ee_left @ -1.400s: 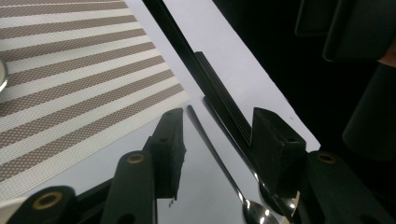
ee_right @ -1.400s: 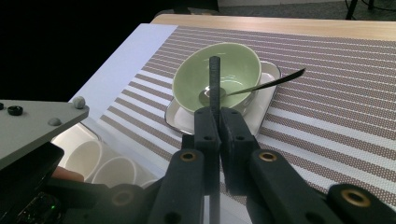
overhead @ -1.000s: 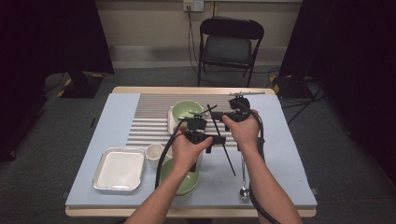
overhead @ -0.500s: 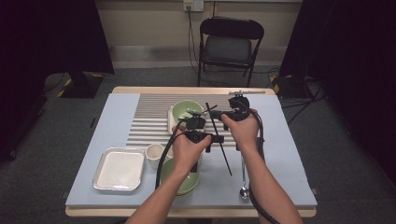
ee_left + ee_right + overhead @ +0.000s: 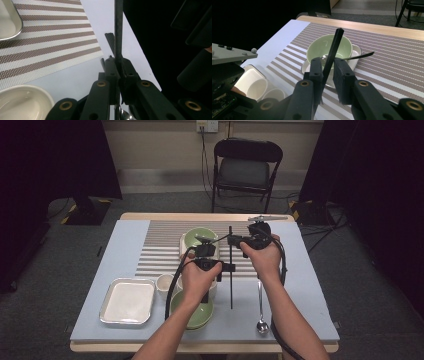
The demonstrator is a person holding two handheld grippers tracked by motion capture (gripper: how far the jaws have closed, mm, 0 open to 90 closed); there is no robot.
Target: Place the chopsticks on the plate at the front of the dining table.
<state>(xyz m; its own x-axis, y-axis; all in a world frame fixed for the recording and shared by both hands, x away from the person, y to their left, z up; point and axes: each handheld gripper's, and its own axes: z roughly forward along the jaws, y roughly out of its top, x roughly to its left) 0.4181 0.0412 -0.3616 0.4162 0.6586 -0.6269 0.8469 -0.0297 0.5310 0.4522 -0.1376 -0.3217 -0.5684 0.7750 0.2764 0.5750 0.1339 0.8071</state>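
Note:
A long black chopstick [image 5: 231,290] hangs above the table's middle, pointing straight away from the person. My left gripper [image 5: 227,266] is shut on it partway along. In the left gripper view both pads [image 5: 119,67] pinch the chopstick [image 5: 118,30], having just closed on it. My right gripper [image 5: 235,241] reaches in from the right near the stick's far end. In the right gripper view its jaws [image 5: 328,67] have just been opening. The chopstick [image 5: 334,45] leans on the left pad, with a gap at the right pad.
A green bowl [image 5: 200,237] on a white plate [image 5: 355,53] sits on the striped mat [image 5: 155,252], with a thin dark utensil [image 5: 359,55] in it. A metal tray [image 5: 127,300], a white cup [image 5: 164,282], a second green bowl [image 5: 192,315] and a spoon [image 5: 261,312] lie nearer. A chair [image 5: 245,170] stands beyond.
The chopstick swung from a slant to straight along the table's depth. The left jaws closed onto it, and the right jaws loosened around it.

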